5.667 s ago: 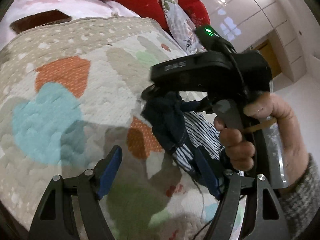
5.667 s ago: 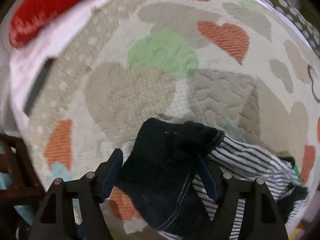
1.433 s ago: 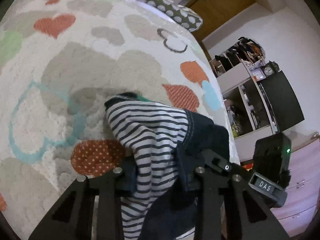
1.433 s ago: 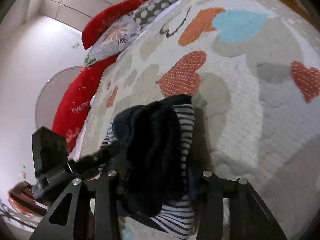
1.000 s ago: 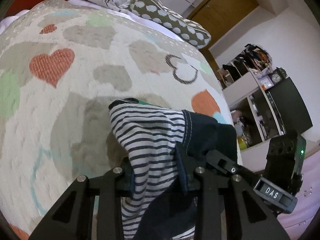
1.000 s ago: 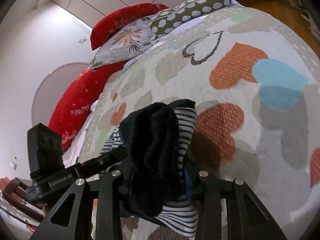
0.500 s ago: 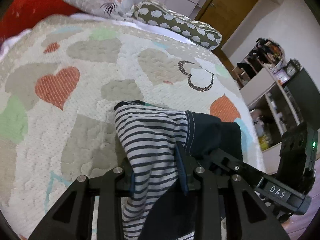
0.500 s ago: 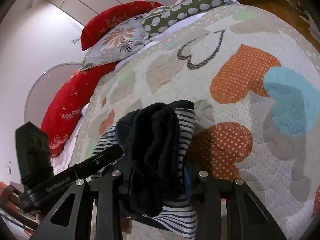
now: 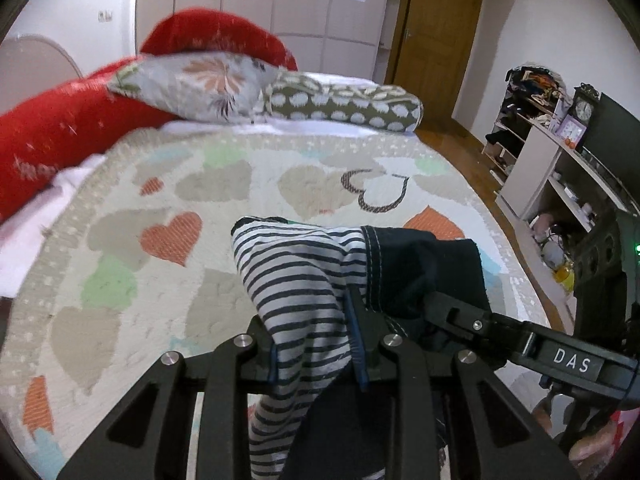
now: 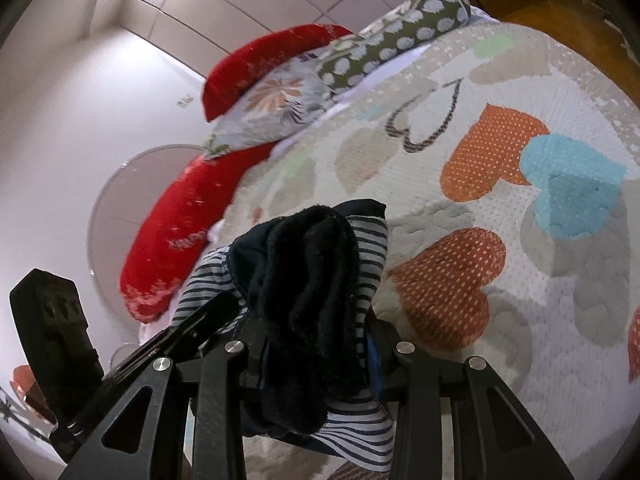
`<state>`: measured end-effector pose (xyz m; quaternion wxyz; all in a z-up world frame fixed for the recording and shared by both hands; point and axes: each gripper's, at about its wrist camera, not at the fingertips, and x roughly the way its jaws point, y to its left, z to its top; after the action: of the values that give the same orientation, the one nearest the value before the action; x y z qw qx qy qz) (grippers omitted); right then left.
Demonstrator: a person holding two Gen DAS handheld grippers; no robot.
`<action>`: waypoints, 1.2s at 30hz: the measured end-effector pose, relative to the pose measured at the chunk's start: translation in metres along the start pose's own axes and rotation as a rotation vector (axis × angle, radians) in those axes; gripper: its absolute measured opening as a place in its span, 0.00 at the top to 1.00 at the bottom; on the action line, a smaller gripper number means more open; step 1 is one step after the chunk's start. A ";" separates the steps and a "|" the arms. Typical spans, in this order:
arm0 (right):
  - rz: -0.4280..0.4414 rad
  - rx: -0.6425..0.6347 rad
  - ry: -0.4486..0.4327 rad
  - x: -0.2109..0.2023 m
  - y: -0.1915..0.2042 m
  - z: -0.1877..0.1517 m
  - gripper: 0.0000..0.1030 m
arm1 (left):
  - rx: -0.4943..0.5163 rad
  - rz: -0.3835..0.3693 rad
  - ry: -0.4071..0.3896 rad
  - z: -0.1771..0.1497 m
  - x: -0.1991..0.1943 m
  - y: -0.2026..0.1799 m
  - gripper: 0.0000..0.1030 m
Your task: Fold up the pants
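Observation:
The pants [image 9: 304,276] are dark navy with a black-and-white striped lining, bunched and held up above the bed. My left gripper [image 9: 316,356] is shut on the striped part. My right gripper [image 10: 316,364] is shut on the dark fleecy part of the pants [image 10: 312,280]. The two grippers hold the pants side by side, close together; the right gripper [image 9: 452,312] shows at the right of the left wrist view, and the left gripper [image 10: 208,312] at the left of the right wrist view. The rest of the pants hangs below, out of sight.
The bed has a cream quilt [image 9: 168,240] with coloured hearts. Red cushions [image 9: 60,116], a floral pillow [image 9: 200,84] and a dotted olive bolster [image 9: 344,104] lie at its head. Shelves [image 9: 532,160] and a wooden door [image 9: 436,40] are to the right.
Both grippers have lifted and tilted up with the pants; the views now take in the pillows, the wall and the door. The grip on the pants is unchanged.

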<state>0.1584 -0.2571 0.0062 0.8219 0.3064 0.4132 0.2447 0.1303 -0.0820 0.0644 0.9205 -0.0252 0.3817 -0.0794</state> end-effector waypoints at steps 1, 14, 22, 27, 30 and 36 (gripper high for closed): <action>0.012 -0.004 -0.010 -0.007 0.005 -0.004 0.62 | 0.006 0.008 -0.011 -0.001 -0.006 -0.002 0.75; 0.110 0.014 -0.071 -0.060 0.032 -0.048 0.62 | 0.064 0.068 -0.116 -0.029 -0.084 -0.025 0.75; 0.124 -0.005 -0.079 -0.080 0.050 -0.066 0.62 | 0.068 0.075 -0.149 -0.039 -0.112 -0.029 0.75; 0.129 -0.020 -0.087 -0.089 0.059 -0.073 0.62 | 0.065 0.075 -0.168 -0.044 -0.128 -0.030 0.75; 0.130 -0.029 -0.090 -0.094 0.065 -0.077 0.62 | 0.064 0.077 -0.176 -0.046 -0.134 -0.030 0.75; 0.132 -0.043 -0.095 -0.103 0.074 -0.083 0.62 | 0.069 0.078 -0.186 -0.048 -0.144 -0.031 0.75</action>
<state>0.0233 -0.2483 0.0739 0.8290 0.3266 0.3472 0.2926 -0.0074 -0.0877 0.1341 0.9546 0.0140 0.2926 -0.0538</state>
